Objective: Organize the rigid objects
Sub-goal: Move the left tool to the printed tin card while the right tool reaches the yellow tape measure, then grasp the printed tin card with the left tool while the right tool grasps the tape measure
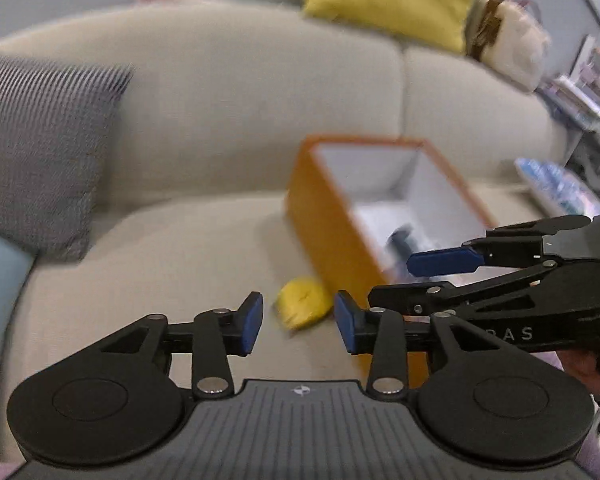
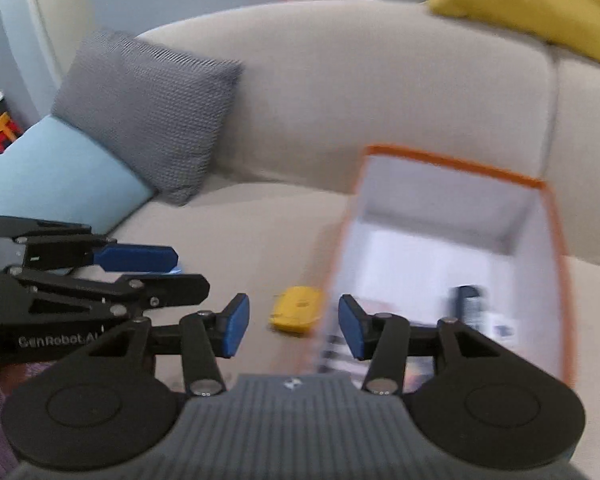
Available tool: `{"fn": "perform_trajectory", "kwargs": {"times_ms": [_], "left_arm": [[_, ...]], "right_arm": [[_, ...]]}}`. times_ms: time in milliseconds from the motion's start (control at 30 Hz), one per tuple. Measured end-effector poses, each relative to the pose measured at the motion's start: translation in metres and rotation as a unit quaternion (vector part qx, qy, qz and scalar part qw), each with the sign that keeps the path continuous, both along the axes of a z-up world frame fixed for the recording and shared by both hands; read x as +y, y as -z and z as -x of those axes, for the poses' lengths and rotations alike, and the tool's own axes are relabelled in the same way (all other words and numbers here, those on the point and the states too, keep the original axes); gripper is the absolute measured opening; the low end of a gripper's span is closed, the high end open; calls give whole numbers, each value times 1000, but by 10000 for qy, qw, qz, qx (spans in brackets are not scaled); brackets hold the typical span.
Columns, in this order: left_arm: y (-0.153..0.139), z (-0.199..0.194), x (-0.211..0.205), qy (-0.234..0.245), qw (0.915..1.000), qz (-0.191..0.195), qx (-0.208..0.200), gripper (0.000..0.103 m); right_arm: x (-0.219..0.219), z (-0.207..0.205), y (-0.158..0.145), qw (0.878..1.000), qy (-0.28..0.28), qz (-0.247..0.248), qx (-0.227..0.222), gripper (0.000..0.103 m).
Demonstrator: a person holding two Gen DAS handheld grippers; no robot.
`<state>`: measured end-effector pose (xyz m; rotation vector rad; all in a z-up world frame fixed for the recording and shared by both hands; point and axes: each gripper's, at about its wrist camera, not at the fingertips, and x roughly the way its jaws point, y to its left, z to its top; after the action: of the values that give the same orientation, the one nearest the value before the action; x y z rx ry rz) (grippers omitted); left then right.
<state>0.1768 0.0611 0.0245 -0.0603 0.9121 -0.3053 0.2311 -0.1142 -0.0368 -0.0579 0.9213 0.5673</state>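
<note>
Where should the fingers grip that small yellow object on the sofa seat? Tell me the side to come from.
Grip the small yellow rounded object across its shorter width, coming from above. It lies low and flat on the beige sofa seat, just left of the orange box, so keep clear of that wall. The open left gripper already frames it.

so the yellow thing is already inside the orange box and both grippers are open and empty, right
Not quite. The yellow thing is not in the orange box; it lies on the sofa seat just outside the box's wall, as both wrist views show. The rest holds: the left gripper and right gripper are open and empty.
</note>
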Motion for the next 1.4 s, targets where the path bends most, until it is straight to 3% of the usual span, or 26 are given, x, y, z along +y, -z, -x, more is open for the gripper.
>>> {"fn": "perform_trajectory", "kwargs": {"times_ms": [200, 333, 467, 633, 767, 867, 1033, 1267, 1400], "left_arm": [[31, 6, 55, -309, 9983, -371, 315, 49], [56, -9, 71, -30, 9946, -870, 570, 59], [76, -25, 80, 367, 9879, -1262, 825, 68], [98, -44, 85, 466, 9834, -1166, 1309, 80], [110, -49, 85, 277, 9776, -1457, 1491, 82], [114, -49, 85, 310, 9775, -1417, 1533, 87], [122, -58, 89, 141, 9778, -1280, 1652, 86], [128, -61, 87, -11, 9804, -1211, 1557, 76], [127, -63, 91, -152, 9814, -1132, 1541, 63]], "right_arm": [[63, 1, 41, 9989, -191, 257, 350, 51], [92, -13, 67, 9923, -664, 935, 460, 58], [107, -31, 81, 9746, -1304, 1779, 383, 62], [122, -54, 93, 9388, -2082, 2720, 372, 76], [132, -67, 110, 9010, -2721, 3352, 431, 77], [139, -73, 123, 8709, -3134, 3765, 396, 77], [144, -87, 144, 8410, -3525, 4059, 600, 77], [142, -95, 146, 8502, -3498, 3816, 964, 60], [142, -95, 139, 8780, -3187, 3402, 1091, 60]]}}
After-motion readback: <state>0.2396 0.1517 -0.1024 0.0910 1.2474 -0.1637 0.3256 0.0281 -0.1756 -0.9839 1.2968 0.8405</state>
